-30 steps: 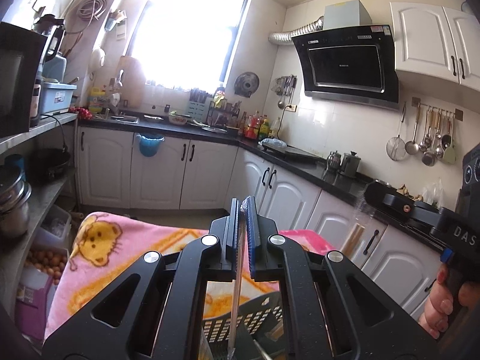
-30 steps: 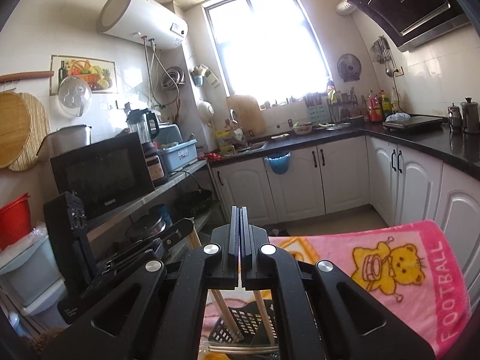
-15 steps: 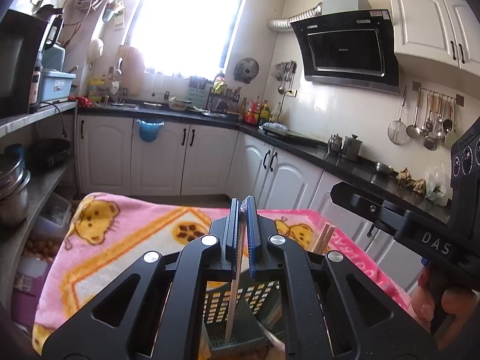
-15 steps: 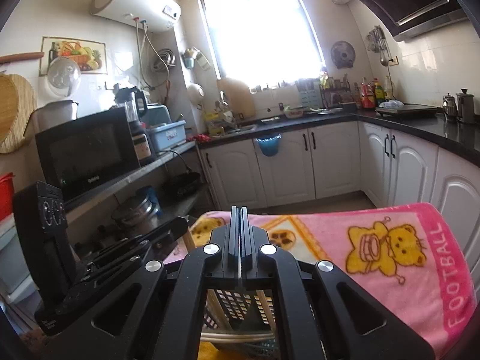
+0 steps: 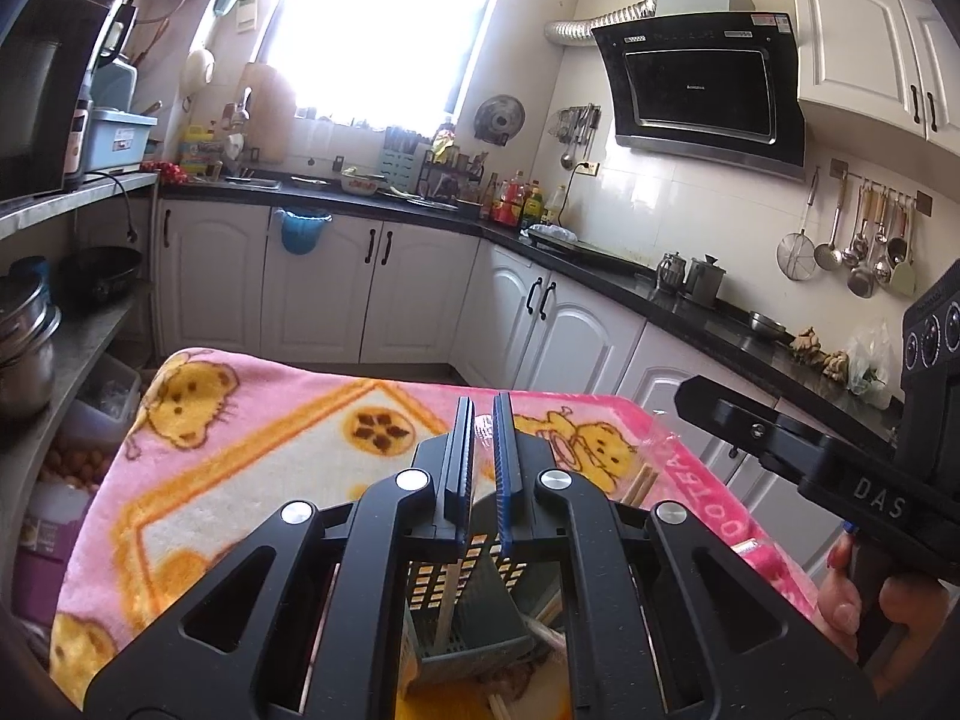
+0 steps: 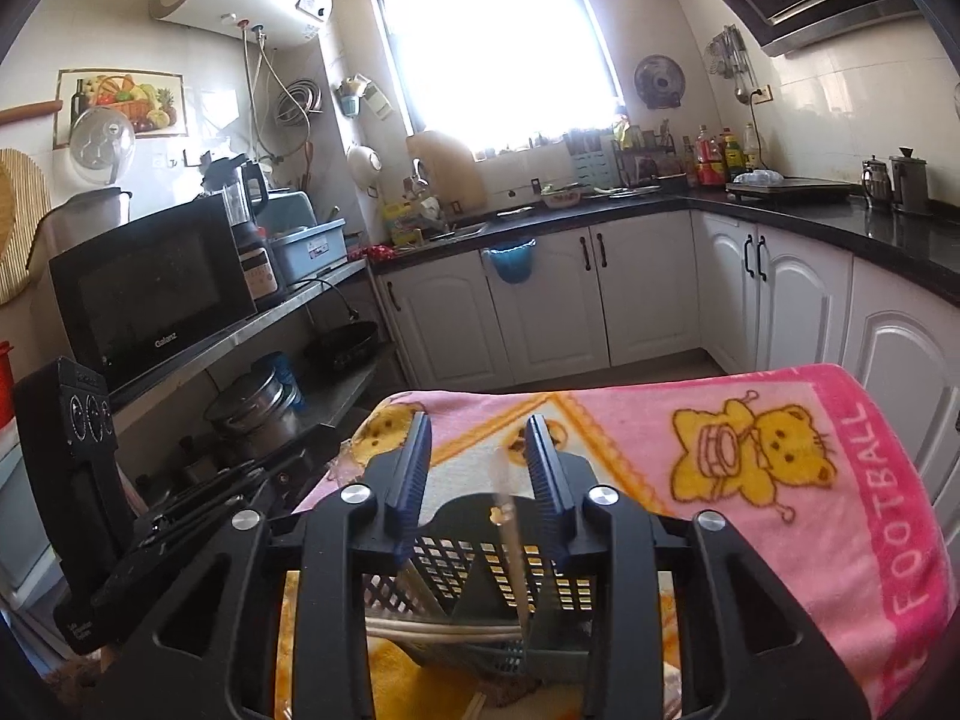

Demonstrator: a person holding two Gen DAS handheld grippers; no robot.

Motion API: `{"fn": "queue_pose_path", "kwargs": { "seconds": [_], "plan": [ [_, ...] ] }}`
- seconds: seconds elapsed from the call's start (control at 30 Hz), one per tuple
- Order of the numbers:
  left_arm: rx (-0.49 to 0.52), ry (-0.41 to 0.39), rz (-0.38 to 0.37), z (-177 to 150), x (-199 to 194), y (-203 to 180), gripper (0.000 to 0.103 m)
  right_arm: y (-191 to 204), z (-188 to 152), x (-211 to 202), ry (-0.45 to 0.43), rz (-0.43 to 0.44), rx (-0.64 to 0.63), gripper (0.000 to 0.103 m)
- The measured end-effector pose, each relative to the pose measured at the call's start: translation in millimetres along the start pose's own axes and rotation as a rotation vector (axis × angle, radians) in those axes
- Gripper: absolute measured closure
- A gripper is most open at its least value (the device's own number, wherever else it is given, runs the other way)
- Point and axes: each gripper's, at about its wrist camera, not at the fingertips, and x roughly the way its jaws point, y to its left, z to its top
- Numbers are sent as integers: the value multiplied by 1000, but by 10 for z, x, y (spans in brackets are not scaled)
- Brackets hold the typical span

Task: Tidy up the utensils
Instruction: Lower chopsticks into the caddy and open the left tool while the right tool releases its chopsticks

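Observation:
A dark slotted utensil basket (image 5: 465, 618) (image 6: 480, 594) stands on a pink bear-print blanket (image 5: 252, 456) (image 6: 750, 468). My left gripper (image 5: 483, 420) hovers over the basket with its jaws slightly apart and nothing between them; a wooden chopstick (image 5: 449, 600) stands in the basket below. My right gripper (image 6: 480, 444) is open above the basket. A clear thin utensil (image 6: 507, 534) stands upright in the basket between its fingers, touching neither. More chopsticks (image 5: 637, 483) lie on the blanket to the right.
The other handheld unit shows at the right of the left wrist view (image 5: 840, 480) and at the left of the right wrist view (image 6: 90, 480). Kitchen cabinets (image 5: 372, 294) and a black counter (image 6: 840, 228) stand behind. A shelf with a microwave (image 6: 144, 294) is on the left.
Both grippers tilted down over the basket. The right jaws opened wide and let go of the clear utensil. The left jaws parted slightly and the chopstick dropped into the basket.

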Motion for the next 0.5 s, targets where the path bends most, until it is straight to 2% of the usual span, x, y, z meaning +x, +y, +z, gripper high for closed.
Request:
{"fn": "queue_pose_path", "kwargs": {
  "seconds": [0.03, 0.1, 0.2, 0.43, 0.5],
  "plan": [
    [-1, 2, -1, -8, -16, 2, 96, -3, -11, -22, 0, -3, 1, 68],
    [-8, 7, -5, -19, -47, 8, 84, -6, -38, -72, 0, -10, 0, 64],
    [-18, 8, -8, -31, -85, 17, 72, -2, -67, -132, 9, -18, -8, 59],
    [-43, 0, -8, -44, -215, 43, 56, 53, -144, -289, 11, -59, -65, 43],
    [-48, -6, -5, -38, -267, 54, 46, 60, -171, -333, 14, -68, -73, 41]
  ]
}}
